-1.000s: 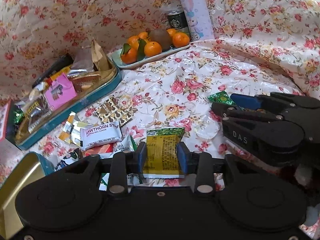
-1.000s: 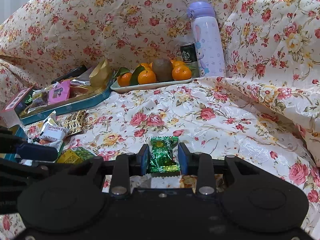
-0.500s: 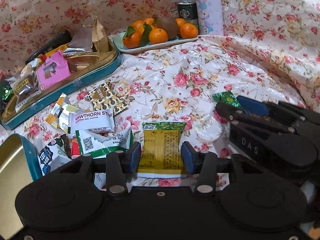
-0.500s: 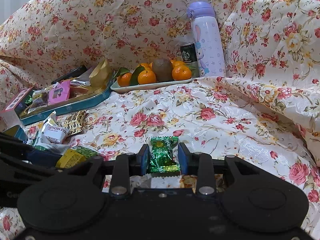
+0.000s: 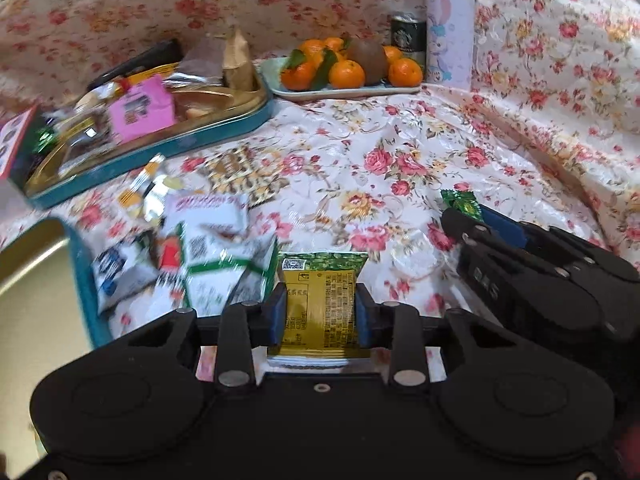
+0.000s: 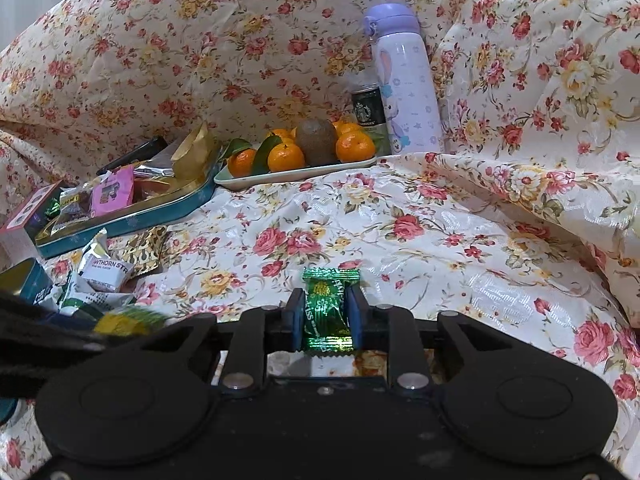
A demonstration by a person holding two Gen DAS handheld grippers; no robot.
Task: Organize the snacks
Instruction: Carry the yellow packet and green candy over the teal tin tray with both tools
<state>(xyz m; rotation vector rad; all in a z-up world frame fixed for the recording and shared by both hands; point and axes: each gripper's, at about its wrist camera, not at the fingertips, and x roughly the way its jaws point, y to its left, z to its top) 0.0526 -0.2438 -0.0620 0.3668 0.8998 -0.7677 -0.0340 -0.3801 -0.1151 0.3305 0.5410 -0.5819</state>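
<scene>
Left gripper [image 5: 320,314] is rising, pinching light, crinkly yellow-green foil packet [image 5: 320,300] mid-sides; right gripper [image 6: 325,316] is clamping small green foil candy [image 6: 328,312].

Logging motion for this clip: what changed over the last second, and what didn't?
The left tool, shut on the yellow-and-green snack packet, has carried it leftward toward the loose wrappers and the teal tin tray; that view is motion-blurred. The right tool stays put, clamped on the shiny green foil candy. Fruit plate and lilac bottle unchanged.
</scene>
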